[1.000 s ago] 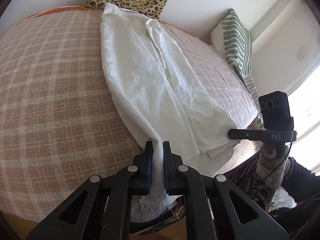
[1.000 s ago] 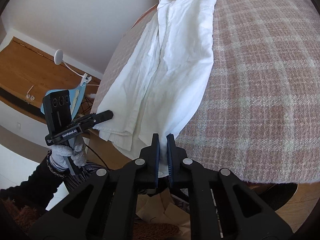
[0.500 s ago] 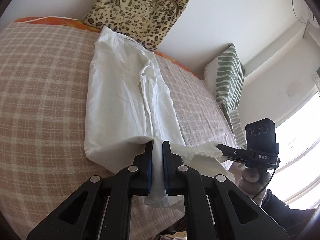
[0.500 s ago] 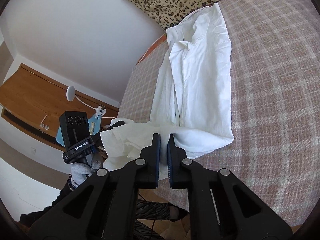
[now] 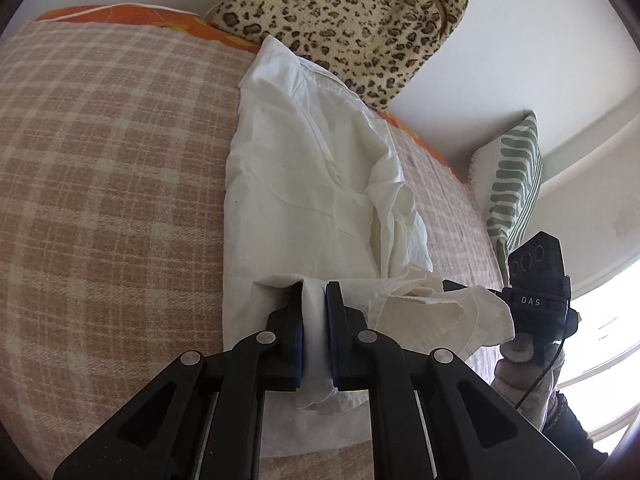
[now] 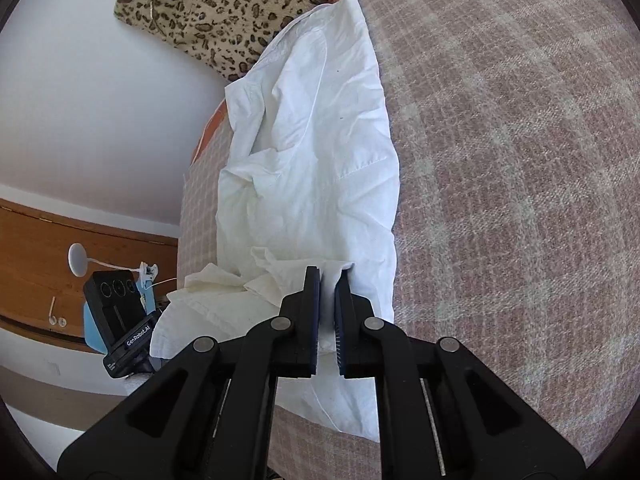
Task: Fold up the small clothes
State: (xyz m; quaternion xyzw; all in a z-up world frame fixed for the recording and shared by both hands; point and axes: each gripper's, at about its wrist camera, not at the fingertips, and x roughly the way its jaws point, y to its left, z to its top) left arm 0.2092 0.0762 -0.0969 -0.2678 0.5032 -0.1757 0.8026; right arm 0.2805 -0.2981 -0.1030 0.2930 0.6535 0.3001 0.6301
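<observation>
I have the left hand-held gripper (image 5: 314,294) and right hand-held gripper (image 6: 328,280) each clamped on the hem of the long white crumpled cotton shirt (image 5: 304,184) lying on the pink-plaid bed (image 5: 100,160), lengthwise fold halfway over, final folds remaining.

The shirt (image 5: 312,184) is thin white cloth, matt and creased, with stitched seams. Under it the bed cover (image 5: 100,184) is a coarse woven plaid, rough and dull. The leopard-print bag (image 5: 348,20) looks plush and fuzzy; the green-patterned pillow (image 5: 512,184) is a flat woven fabric. The left tongs (image 5: 315,292) and right tongs (image 6: 328,276) are matt black plastic with shiny metal rivets and what may be blue rubbery pads. The wall panel (image 6: 36,256) seems smooth varnished wood.
</observation>
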